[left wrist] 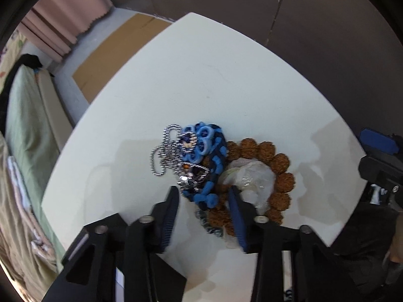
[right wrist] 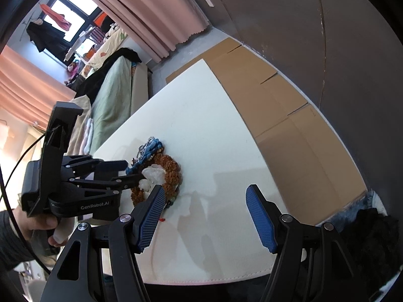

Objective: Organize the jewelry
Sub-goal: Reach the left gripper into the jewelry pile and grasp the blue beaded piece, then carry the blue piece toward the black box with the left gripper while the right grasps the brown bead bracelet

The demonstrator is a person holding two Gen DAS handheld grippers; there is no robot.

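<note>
Your left gripper (left wrist: 205, 196) points down into the jewelry pile (left wrist: 216, 166) near the middle of the white table (left wrist: 201, 75), half closed around the blue bead bracelet (left wrist: 214, 161); whether the pads press it, I cannot tell. The silver chain (left wrist: 163, 151), brown bead string (left wrist: 277, 166) and crumpled clear wrap (left wrist: 252, 176) tangle around it. Your right gripper (right wrist: 205, 219) waits wide open, empty, near the front edge.

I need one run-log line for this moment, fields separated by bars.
left gripper: jaws straddle blue bead strand, grip unclear | right gripper: open, empty | jewelry pile: heaped on white table
</note>
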